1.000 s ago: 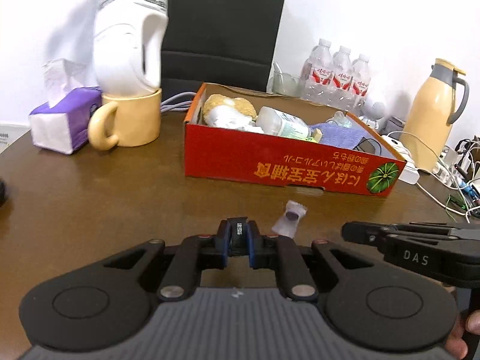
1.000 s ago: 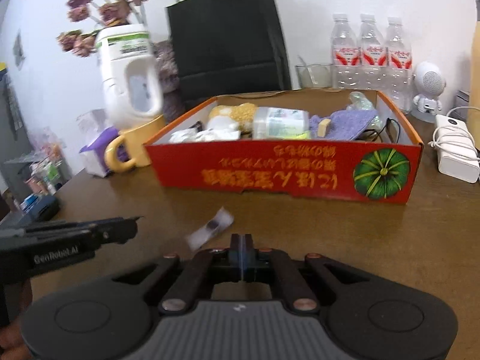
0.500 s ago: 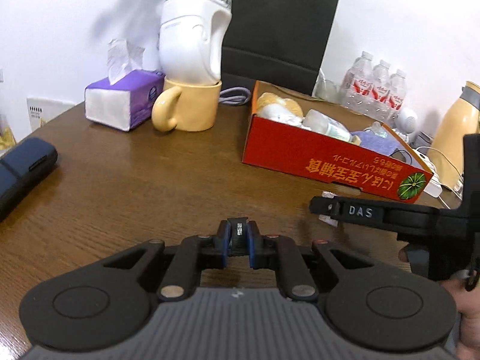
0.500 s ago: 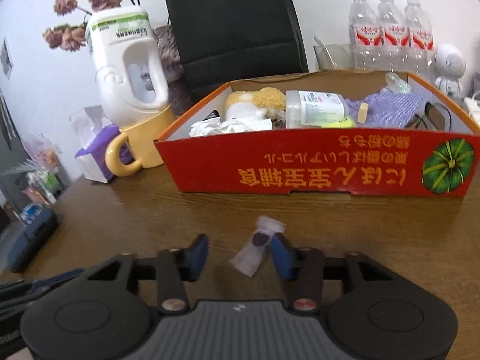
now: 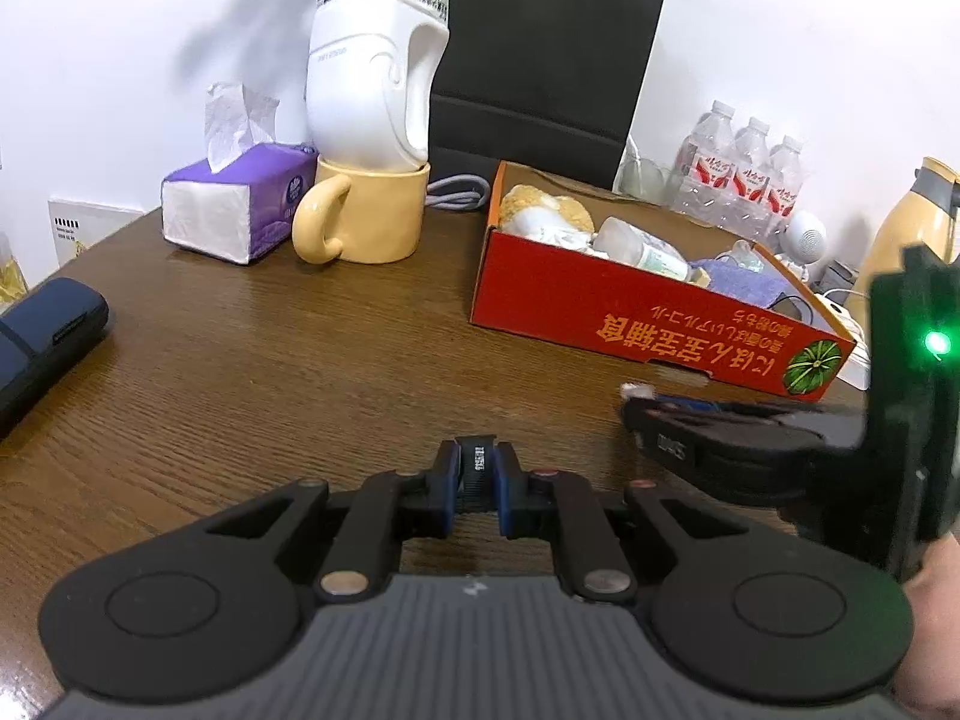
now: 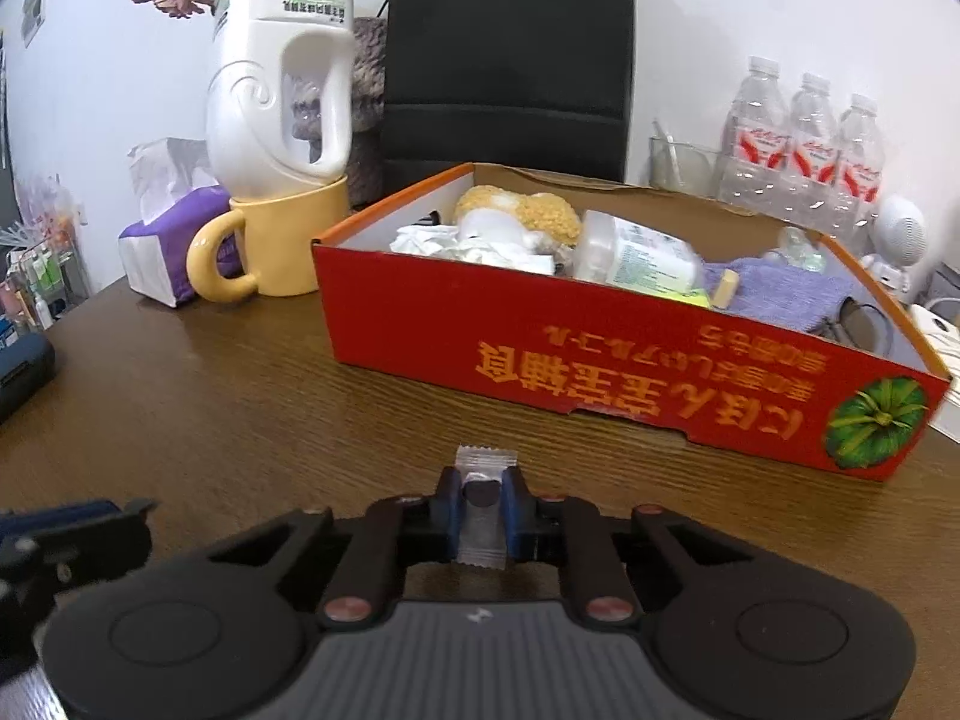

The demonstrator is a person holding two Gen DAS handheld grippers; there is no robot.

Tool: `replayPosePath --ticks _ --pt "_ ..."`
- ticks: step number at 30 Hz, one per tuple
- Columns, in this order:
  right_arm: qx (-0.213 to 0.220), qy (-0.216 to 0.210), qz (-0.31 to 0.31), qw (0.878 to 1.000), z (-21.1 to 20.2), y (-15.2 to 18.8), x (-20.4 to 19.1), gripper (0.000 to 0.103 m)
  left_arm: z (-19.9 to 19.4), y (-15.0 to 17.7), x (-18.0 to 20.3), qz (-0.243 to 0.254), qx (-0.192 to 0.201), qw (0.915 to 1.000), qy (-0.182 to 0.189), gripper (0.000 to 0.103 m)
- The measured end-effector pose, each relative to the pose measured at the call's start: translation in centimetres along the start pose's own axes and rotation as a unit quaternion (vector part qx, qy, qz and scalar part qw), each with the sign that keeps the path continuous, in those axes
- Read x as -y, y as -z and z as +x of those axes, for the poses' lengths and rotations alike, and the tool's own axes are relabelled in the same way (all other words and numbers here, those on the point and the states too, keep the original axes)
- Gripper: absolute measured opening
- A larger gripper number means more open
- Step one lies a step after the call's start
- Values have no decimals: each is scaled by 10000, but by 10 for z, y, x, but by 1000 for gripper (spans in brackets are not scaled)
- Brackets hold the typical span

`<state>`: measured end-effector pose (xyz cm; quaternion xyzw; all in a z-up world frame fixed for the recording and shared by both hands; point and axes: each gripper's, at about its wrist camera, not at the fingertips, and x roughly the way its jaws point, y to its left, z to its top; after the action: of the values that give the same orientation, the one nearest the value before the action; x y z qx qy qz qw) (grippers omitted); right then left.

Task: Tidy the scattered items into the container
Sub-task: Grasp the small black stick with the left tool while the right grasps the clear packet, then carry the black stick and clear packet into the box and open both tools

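Observation:
The red cardboard box (image 6: pixel 600 354) holds a plush toy, crumpled tissue, a bottle and a purple cloth; it also shows in the left wrist view (image 5: pixel 600 306). On the table in front of it, my right gripper (image 6: pixel 483 483) is closing, its blue pads pressing on a small clear-wrapped candy (image 6: pixel 485 459). From the left wrist view the right gripper (image 5: pixel 636 405) comes in from the right, the wrapper's white end (image 5: pixel 639 388) at its tip. My left gripper (image 5: pixel 477 462) stays shut on a small black piece with white lettering (image 5: pixel 477 450), well left of the box.
Left of the box a white jug (image 5: pixel 372 72) stands in a yellow mug (image 5: pixel 372 216), beside a purple tissue pack (image 5: pixel 240 204). A black paper bag (image 5: pixel 540 60) and water bottles (image 6: pixel 804 138) line the back. A dark blue case (image 5: pixel 42 330) lies far left.
My right gripper opened around the wrapped candy and then closed on it. The left gripper drew back to the left, so the box now sits farther right in its view.

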<state>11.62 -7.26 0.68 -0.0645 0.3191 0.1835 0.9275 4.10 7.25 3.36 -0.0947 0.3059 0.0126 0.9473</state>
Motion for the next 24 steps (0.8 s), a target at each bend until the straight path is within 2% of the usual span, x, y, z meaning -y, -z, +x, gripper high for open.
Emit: replayPosePath --ticks 7,13,19,24 --pt "596 228 218 9977 -87 38 22 12 -32 23 40 532 359 9979 -66 13" --pt "928 438 498 9935 -160 84 36 12 -70 54 76 1049 799 9913 8 13" --pt "1052 544 696 9905 -205 120 39 12 -93 84 83 1062 624 9922 171 13" --pt "1289 525 543 9888 -232 142 22 12 -121 100 81 1019 757 9918 158 13"
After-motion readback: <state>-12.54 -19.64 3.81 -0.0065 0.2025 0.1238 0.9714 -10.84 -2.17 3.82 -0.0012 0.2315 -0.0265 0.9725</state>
